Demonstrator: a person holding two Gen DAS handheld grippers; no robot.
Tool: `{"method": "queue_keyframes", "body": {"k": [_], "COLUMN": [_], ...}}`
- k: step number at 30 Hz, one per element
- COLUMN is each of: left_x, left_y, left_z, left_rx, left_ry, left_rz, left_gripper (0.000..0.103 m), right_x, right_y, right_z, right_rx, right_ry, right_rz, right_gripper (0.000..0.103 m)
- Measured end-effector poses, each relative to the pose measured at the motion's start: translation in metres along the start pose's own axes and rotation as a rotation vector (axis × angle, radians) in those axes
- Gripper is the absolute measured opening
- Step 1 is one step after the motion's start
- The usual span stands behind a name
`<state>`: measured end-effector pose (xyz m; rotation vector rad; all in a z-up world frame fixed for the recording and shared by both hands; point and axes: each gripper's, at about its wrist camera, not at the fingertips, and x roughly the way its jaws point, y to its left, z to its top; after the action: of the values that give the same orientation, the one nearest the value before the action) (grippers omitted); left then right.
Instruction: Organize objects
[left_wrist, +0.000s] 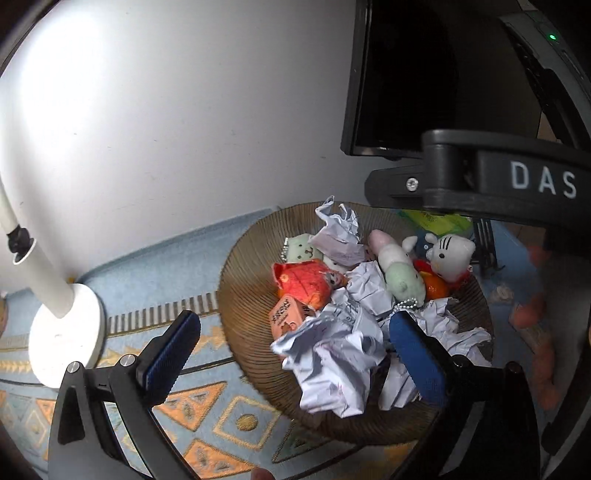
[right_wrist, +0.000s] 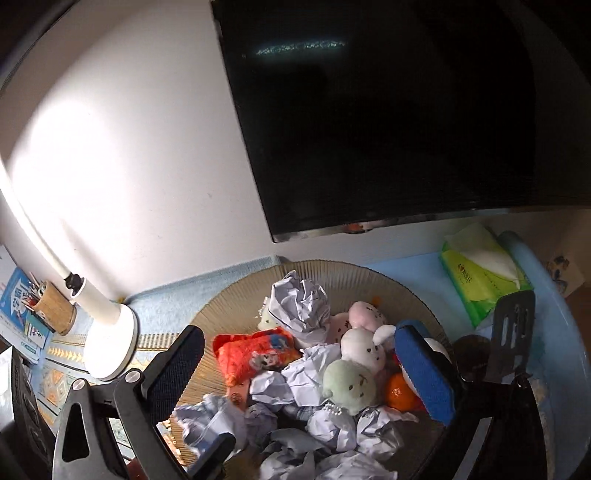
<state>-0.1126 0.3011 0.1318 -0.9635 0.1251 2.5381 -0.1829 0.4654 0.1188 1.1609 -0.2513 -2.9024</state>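
Ribbed brown glass forms the bowl (left_wrist: 240, 295) ahead of the left hand-held gripper (left_wrist: 291, 354), seen from the left wrist. Its blue-padded jaws stand wide with nothing held: the left finger hangs over the patterned cloth (left_wrist: 207, 406) outside the bowl, the right finger over the crumpled paper (left_wrist: 332, 354) at the bowl's near side. Beyond the paper lie an orange pouch (left_wrist: 306, 282), a small orange box (left_wrist: 286, 315) just in front of it, a pink-and-green plush (left_wrist: 397, 269), a white cat plush (left_wrist: 450, 254) and an orange fruit (left_wrist: 436, 288) beside them. To the gripper's left stands a white lamp (left_wrist: 64, 332) on the cloth. Far ahead a dark monitor (left_wrist: 399, 74) stands against the wall. The other gripper's black body crosses the upper right.

From the right wrist, the right hand-held gripper (right_wrist: 295, 373) also stands wide and empty, both fingers over the bowl (right_wrist: 240, 291). Between them sit the pouch (right_wrist: 255, 350), paper balls (right_wrist: 299, 306), a white plush (right_wrist: 364, 347), a green plush (right_wrist: 349, 382) and a pink plush (right_wrist: 364, 312) behind. The fruit (right_wrist: 397, 391) is just beside the right finger. Right of the gripper lies a green tissue pack (right_wrist: 480, 280) on the blue surface (right_wrist: 406, 269); the lamp (right_wrist: 110, 339) and a pen cup (right_wrist: 55, 306) stand to the left, the monitor (right_wrist: 388, 129) ahead.
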Motion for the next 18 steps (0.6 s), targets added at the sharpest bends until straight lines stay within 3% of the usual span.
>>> {"method": "queue_keyframes", "body": {"k": [5,9,14,18], "left_x": [-0.053,-0.092,-0.114,-0.112], "left_y": [0.037,0.081,0.145,0.189], "left_z": [-0.002,-0.026,-0.09,-0.141], "left_rx": [-0.067,-0.123,-0.199,-0.257], "left_ry": [-0.042,-0.043,0.05,0.142], "left_rz": [0.066,0.152,0.284,0.333], "left_gripper": [0.102,0.103,0.103,0.103], "right_x": [-0.05,-0.072,-0.057,-0.038], "right_y": [0.048,0.096,0.148,0.171], "right_z": [-0.017,-0.055,-0.129,-0.19], "right_rx": [-0.035,-0.078,-0.125,-0.172], "right_ry": [-0.082,-0.089,-0.002,0.063], "right_rz": [0.061,0.134,0.152,0.069], "right_gripper": [0.103,0.103,0.103,0.103]}}
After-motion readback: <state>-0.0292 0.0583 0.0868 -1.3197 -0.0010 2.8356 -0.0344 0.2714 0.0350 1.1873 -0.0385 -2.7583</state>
